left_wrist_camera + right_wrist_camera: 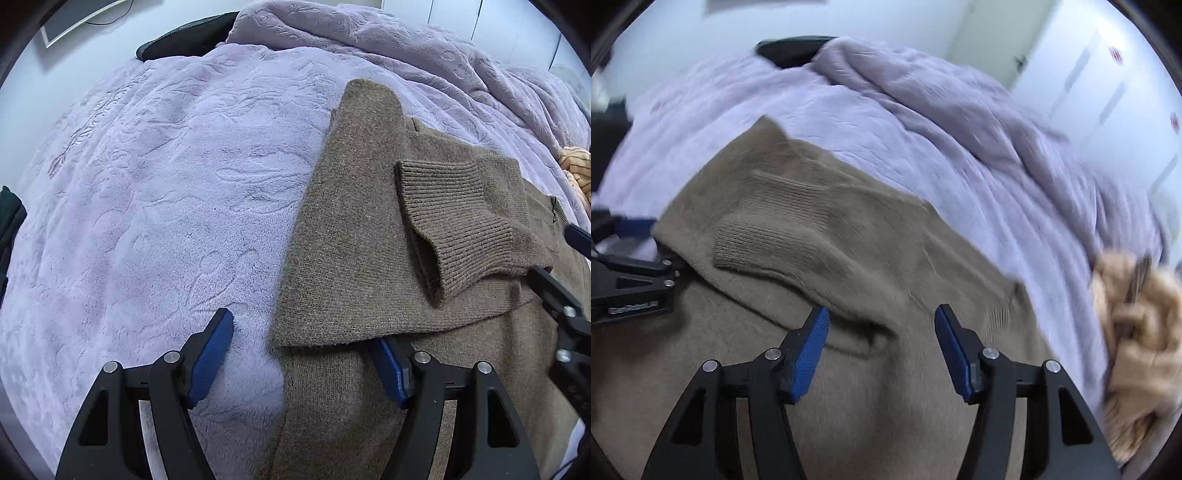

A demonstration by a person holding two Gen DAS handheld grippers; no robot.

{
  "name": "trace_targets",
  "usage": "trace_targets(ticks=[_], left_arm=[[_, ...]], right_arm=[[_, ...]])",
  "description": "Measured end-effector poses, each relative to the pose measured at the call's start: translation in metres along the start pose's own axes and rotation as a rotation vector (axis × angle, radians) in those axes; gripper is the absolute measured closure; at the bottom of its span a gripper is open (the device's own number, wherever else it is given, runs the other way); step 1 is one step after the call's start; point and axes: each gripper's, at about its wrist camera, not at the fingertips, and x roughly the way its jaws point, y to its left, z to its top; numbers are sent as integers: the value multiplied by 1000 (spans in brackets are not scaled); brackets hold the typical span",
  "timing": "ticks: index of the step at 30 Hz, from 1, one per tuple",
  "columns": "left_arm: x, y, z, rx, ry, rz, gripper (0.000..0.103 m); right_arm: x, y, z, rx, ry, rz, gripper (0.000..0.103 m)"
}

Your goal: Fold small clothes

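Brown sweater (369,266) lies on lavender bed blanket (155,206), cuff at 2 o'clock. Left tool (306,354) spread, one finger under fold; right tool (881,343) spread above (blurred). Best pinch doubled edge squarely.

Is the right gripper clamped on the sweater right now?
No, the right gripper hangs open above the brown sweater, both pads clear of the knit.
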Motion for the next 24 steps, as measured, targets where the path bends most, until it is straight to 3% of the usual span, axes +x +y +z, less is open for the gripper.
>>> trace_targets(ticks=[3, 5, 6, 7, 11, 13, 16, 19, 23, 24], left_arm=[[0, 2, -2, 0, -2, -3, 30], [-1, 5, -4, -2, -3, -7, 29], [-1, 6, -4, -6, -2, -10, 29], [-1, 8, -3, -12, 0, -15, 29], [-1, 10, -3, -13, 3, -20, 29], [-1, 10, -3, -11, 3, -19, 29], [0, 9, -4, -2, -3, -13, 26], [2, 9, -4, 9, -7, -5, 25], [2, 9, -3, 13, -5, -6, 25], [2, 9, -2, 16, -3, -4, 25]], right_arm=[[18, 19, 10, -122, 13, -86, 40], [29, 22, 17, -143, 28, -69, 65], [32, 18, 22, -124, 40, -26, 96], [28, 15, 25, -92, 39, -13, 96], [-4, -53, 30, 357, -43, 63, 96], [-16, -97, 6, 643, -50, 107, 96], [-17, -137, -46, 922, 3, 132, 96], [5, -153, -94, 1074, 108, 157, 96], [23, -158, -148, 1258, 154, 336, 91], [24, -161, -155, 1286, 159, 351, 82]])
